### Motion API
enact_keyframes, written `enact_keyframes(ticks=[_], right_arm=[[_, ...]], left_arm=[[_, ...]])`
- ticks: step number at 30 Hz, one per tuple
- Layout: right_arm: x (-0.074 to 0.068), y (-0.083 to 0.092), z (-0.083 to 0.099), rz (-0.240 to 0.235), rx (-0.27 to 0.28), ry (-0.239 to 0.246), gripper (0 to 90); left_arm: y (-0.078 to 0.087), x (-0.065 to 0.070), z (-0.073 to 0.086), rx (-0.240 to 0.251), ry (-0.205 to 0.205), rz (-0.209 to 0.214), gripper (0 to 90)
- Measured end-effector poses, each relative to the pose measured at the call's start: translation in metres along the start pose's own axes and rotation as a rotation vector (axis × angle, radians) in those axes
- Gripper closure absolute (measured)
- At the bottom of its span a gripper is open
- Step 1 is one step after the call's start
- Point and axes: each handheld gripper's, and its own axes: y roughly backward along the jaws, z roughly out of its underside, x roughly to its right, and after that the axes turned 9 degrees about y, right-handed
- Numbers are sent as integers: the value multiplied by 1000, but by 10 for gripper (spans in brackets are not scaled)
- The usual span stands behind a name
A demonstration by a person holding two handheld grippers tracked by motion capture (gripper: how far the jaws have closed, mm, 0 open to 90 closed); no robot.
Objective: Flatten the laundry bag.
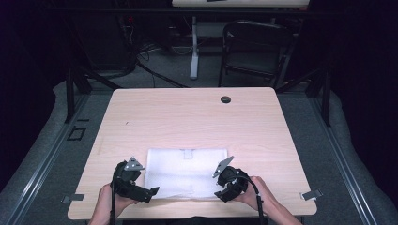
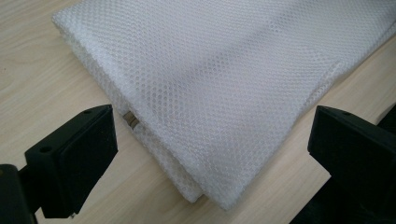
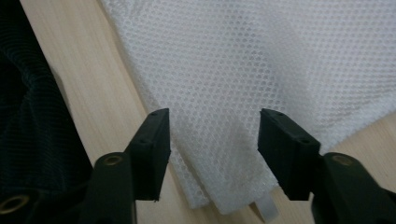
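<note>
Folded mesh cloth flat at lower centre of table, both grippers at its near corners.

I see the cloth (image 1: 185, 172) lying flat in the lower middle of the high view, long axis running left to right, folded edges square to the table (image 1: 197, 117) front. My left gripper (image 1: 151, 191) sits at its lower left corner, jaws spread wide, nothing between them. My right gripper (image 1: 220, 193) sits at the lower right corner, jaws part open, straddling the cloth corner without pressing it. A small white tab (image 3: 267, 210) hangs from that corner; no writing legible. A dark grommet (image 1: 225, 99) sits upper centre, well apart. A chair (image 1: 253, 51) stands beyond the table.
</note>
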Motion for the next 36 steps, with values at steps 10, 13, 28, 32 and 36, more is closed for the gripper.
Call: enact_keyframes(ticks=[10,13,28,32,36], right_arm=[[-6,-15,-10,-42,-25,56,646],[-9,-22,-9,-33,-64,81,735],[-9,-16,-7,-11,-38,100,898],[-5,-9,-6,-11,-10,72,898],[-4,-2,-6,-4,18,58,899]], left_arm=[[-7,8,-1,-26,-33,32,49],[-8,7,-1,-27,-32,33,57],[-12,12,0,-46,-65,56,81],[-14,15,1,-50,-78,62,83],[-16,19,1,-60,-99,65,90]])
